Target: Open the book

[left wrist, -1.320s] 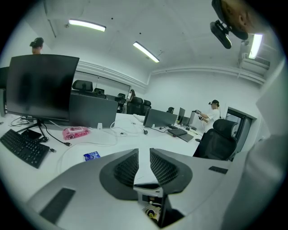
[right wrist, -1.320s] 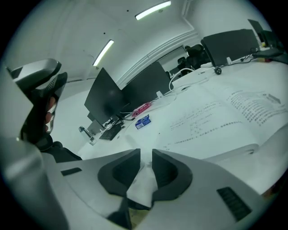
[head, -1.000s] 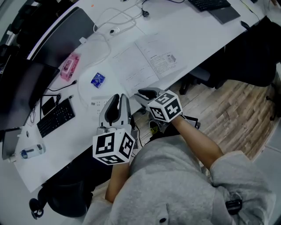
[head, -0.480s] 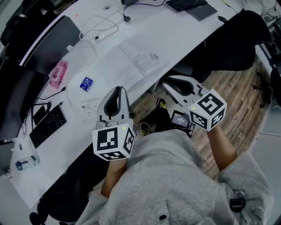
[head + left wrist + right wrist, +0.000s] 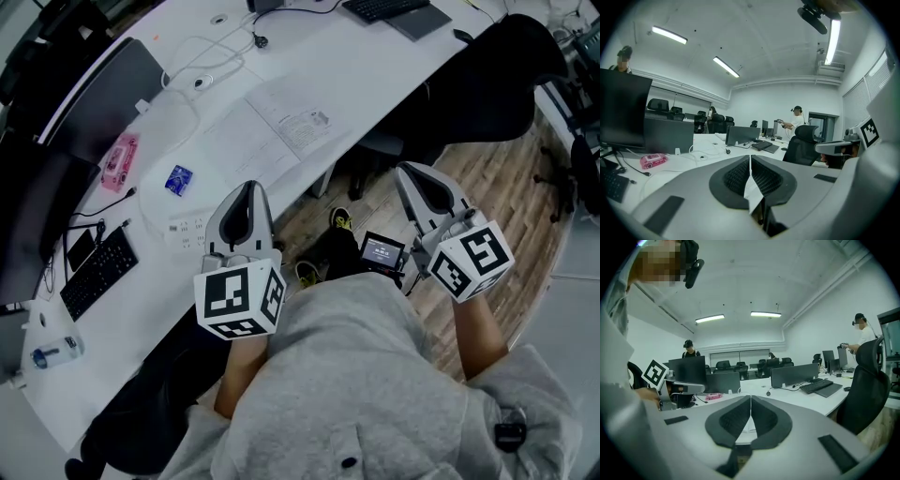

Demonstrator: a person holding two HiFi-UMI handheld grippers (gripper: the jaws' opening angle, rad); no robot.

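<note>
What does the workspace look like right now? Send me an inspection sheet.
Surface: white desk with a curved near edge.
Job's things: book lies open and flat on the desk, apart from both grippers.
Clutter: pink case, blue packet, keyboard and bottle, all left of the book.
Grippers: left gripper over the desk's near edge, fingers just closed together, nothing between them; right gripper over the floor, fingers together, empty.
Cables: white cables looped beyond the book.
Surroundings: wooden floor, black chair, other desks and people in the gripper views.
</note>
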